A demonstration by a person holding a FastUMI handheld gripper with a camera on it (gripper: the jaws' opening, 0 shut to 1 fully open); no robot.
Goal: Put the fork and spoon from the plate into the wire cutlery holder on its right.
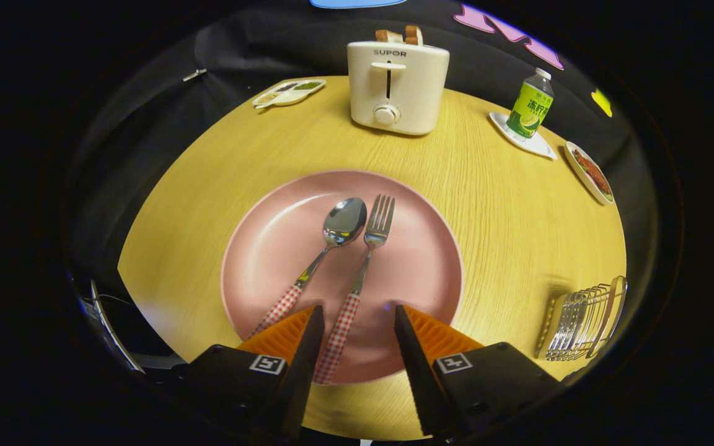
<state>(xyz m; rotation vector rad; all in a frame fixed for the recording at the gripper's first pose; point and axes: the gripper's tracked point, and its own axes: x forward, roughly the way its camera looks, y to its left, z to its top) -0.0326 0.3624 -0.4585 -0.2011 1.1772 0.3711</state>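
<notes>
- The tongs [358, 313] sit at the bottom centre of the frame, spread wide and pinching nothing, pointing forward and slightly down over the near part of the plate [270, 248].
- The two fingers [307, 334] reach over the plate's near rim; whether they touch the plate cannot be told.
- The plate lies in the middle of the frame on the round worktop [506, 210].
- The fork [363, 260] lies on the plate, tines pointing away, its checked handle running down into the gap between the fingers, closer to the left one.
- The spoon [332, 238] lies just left of the fork, bowl up and away, its checked handle slanting to the lower left, where its end passes behind the left finger.
- The two heads lie just beside each other; the handles splay apart toward the tongs.
- The holder [580, 319] stands on the worktop at the lower right, well apart from the plate.
- A toaster [397, 87] with bread in its slots stands at the top centre.
- A bottle [530, 105] stands on a small dish [540, 145] at the upper right, with another dish of food [589, 170] beside it.
- A divided tray [289, 91] lies at the upper left.
</notes>
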